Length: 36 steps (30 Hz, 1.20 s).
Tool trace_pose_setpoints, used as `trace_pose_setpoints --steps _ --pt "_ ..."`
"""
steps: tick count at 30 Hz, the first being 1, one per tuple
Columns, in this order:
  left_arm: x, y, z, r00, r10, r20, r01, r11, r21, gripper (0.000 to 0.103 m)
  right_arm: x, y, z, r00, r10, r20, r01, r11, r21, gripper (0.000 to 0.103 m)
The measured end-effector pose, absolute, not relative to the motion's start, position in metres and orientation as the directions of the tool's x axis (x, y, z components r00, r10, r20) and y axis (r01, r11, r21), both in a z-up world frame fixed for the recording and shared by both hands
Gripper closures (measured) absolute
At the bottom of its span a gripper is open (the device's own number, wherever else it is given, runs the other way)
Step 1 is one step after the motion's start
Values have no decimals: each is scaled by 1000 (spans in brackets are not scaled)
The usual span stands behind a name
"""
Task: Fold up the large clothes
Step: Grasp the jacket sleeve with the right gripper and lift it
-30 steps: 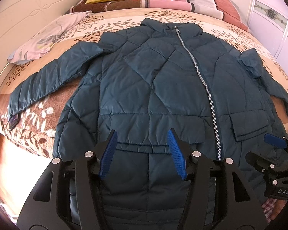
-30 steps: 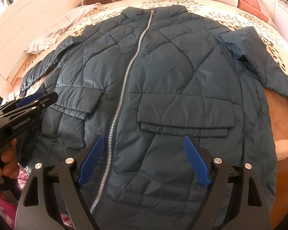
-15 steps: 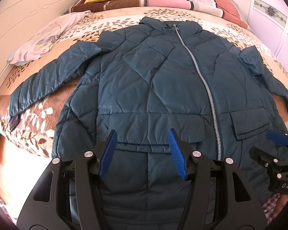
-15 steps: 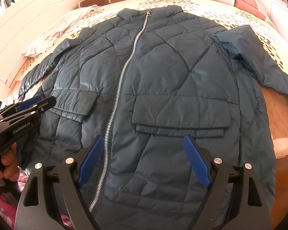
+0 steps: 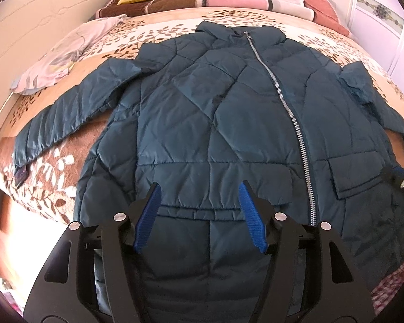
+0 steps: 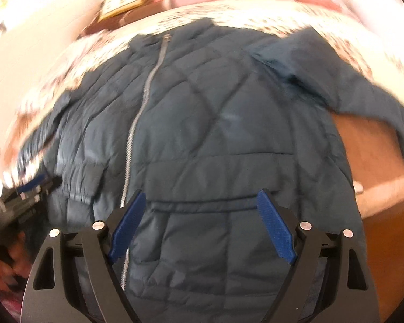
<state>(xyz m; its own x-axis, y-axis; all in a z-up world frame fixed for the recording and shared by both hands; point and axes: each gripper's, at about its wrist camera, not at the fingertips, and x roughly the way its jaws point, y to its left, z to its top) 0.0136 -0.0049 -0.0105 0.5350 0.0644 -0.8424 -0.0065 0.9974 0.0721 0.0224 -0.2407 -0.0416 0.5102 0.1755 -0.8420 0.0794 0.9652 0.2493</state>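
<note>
The quilted jacket (image 5: 215,123) lies flat on the bed (image 5: 67,167), zipper (image 5: 296,123) running hem to collar, away from both tools; the left gripper (image 5: 199,215), jaws just widened and empty, hovers left of the zipper; the right gripper (image 6: 202,223), wide and empty, hovers right of it, likely nearer that sleeve (image 6: 350,86).

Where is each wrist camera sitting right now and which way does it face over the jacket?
Left wrist: sits on the left gripper, angled down over the jacket's left pocket half; jaws open, nothing between; right gripper at the edge.
Right wrist: sits on the right gripper, angled down, blurred, over the other pocket half; jaws open, empty; left gripper and a hand at the edge.
Shared: jacket, zipper, bed.
</note>
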Motion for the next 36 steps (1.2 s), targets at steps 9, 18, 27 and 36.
trace_pose_setpoints --steps 9,18,27,36 --pt "29 -15 9 591 151 -792 21 979 202 37 23 -395 -35 549 26 -836 430 849 309 53" --pt "59 -20 45 623 200 -756 95 940 327 36 31 -511 -56 614 79 -785 626 557 546 59" --pt "54 1 37 566 174 -806 50 968 245 35 36 -548 -81 665 76 -743 694 304 652 86" --pt "45 18 19 546 117 -830 28 987 158 35 61 -520 15 713 -127 -690 607 606 514 98"
